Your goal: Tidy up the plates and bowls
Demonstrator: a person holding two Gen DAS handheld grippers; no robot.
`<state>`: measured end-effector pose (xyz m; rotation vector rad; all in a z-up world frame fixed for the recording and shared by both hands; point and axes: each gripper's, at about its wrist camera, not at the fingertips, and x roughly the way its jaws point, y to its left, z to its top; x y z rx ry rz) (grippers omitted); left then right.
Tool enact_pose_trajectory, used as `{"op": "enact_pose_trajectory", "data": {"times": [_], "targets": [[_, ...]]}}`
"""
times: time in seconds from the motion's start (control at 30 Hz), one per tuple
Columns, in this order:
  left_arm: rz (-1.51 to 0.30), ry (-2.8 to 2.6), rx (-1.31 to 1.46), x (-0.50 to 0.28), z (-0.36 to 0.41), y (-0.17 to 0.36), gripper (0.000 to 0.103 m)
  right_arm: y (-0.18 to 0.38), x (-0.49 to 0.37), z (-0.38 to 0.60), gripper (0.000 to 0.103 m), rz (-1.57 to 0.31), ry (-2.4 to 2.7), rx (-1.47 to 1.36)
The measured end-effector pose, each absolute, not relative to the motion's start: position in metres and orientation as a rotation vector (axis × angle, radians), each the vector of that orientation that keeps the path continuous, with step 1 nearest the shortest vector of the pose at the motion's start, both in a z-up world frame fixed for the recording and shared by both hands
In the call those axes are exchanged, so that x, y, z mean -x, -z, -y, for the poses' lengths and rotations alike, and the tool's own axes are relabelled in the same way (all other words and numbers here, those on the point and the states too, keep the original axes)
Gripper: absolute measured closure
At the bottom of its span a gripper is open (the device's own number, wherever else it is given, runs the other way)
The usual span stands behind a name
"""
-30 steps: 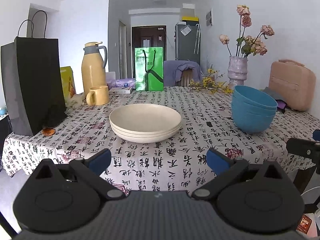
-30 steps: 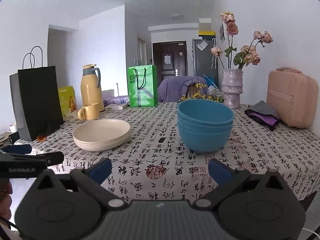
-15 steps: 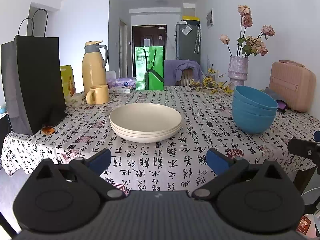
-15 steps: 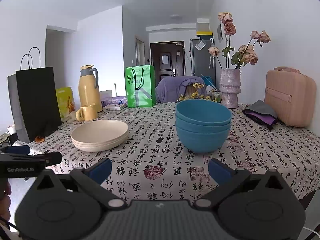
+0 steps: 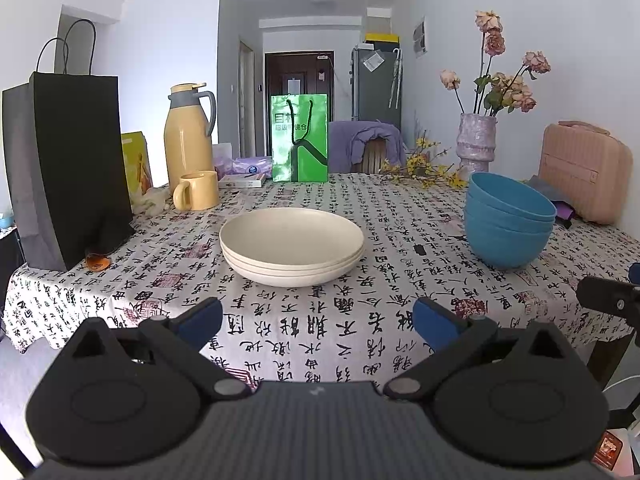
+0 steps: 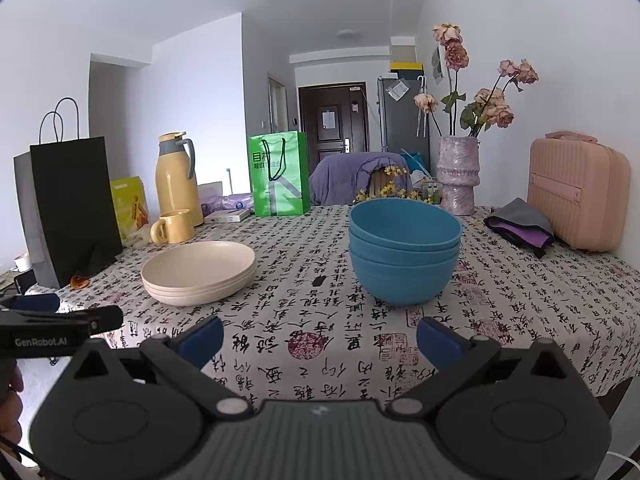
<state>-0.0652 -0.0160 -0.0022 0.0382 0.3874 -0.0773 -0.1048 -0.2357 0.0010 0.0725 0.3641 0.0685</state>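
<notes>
Three cream plates [image 5: 291, 244] stacked left; three blue bowls [image 6: 404, 248] stacked right, well apart. Left tool [image 5: 318, 320] and right tool [image 6: 320, 334]: fully open, empty, touching nothing.

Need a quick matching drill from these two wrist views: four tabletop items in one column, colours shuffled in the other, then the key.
Column 1
1. stack of plates
2. stack of bowls
3. mug
4. tall paper bag at the table's left edge

Column 2
A. black
B. blue
C. cream
D. yellow

Pairs: 1-C, 2-B, 3-D, 4-A

Both the left gripper and the right gripper are open and hold nothing.
</notes>
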Motion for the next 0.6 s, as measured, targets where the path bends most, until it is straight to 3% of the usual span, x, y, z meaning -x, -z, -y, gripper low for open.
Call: {"op": "enact_pose_trajectory", "data": {"times": [0.6], "targets": [[-0.385, 0.076, -0.038, 0.0653, 0.0163, 0.0018, 0.0, -0.0009, 0.1059, 0.2346, 0.0, -0.361, -0.068, -0.076]]}}
